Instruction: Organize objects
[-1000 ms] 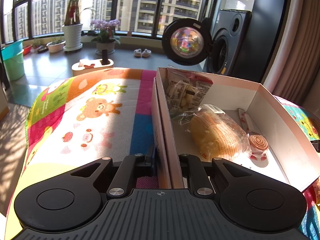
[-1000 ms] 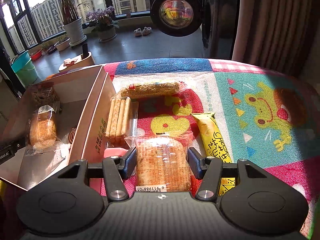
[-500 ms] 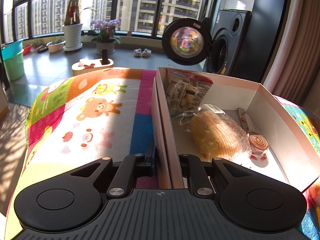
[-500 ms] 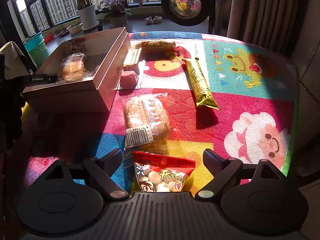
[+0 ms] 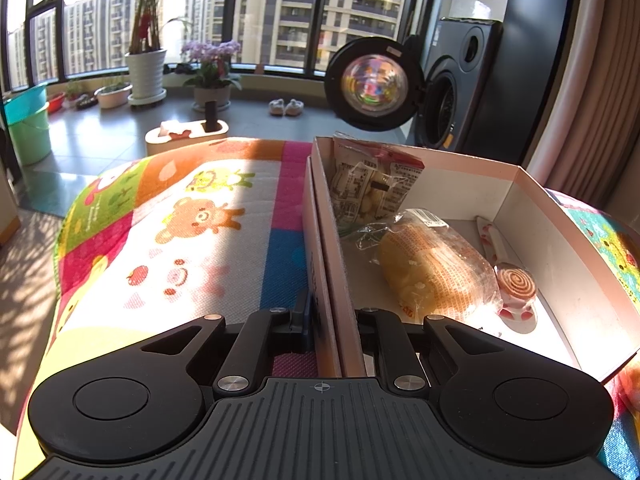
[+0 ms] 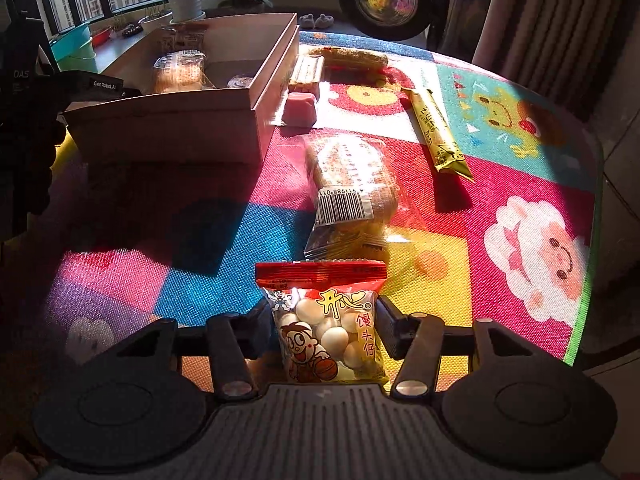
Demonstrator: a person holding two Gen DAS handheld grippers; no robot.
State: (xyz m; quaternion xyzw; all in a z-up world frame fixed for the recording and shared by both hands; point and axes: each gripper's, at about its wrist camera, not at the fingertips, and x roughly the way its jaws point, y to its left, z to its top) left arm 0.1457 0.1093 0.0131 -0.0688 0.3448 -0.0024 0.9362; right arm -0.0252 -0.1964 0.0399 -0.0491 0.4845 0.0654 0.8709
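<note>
Left gripper point(image 5: 331, 322): fingers closed narrow on the near left wall of the cardboard box point(image 5: 326, 264), one finger outside, one inside.

Box contents, ahead and right of that gripper: wrapped bread roll point(image 5: 434, 266) on the floor of the box; spiral lollipop point(image 5: 514, 278) just beside it, right; printed snack packet point(image 5: 372, 182) leaning upright in the far left corner.

Right gripper point(image 6: 325, 326): fingers pressed against both sides of a red-topped bag of small round biscuits point(image 6: 326, 320), holding it just above the patchwork cartoon cloth point(image 6: 532, 240).

Ahead of the right gripper, on the cloth: clear-wrapped bread with barcode label point(image 6: 348, 180), directly in line with the bag; yellow stick packet point(image 6: 436, 128) ahead right, lying diagonally; pink wrapped block point(image 6: 300, 110) ahead left, against the box's side; tray of biscuit sticks point(image 6: 306, 72) and a long grain bar point(image 6: 350, 58) further on.

Surroundings: washing machine with open round door point(image 5: 374, 84), potted plants point(image 5: 146, 68), teal bucket point(image 5: 28, 120).

Obscured: box interior from the right wrist view is blurred and partly walled off. The dark shape at far left of that view is in shadow; only the label "GenRobot.AI" reads. Lower end of the biscuit bag is hidden behind the gripper body.
</note>
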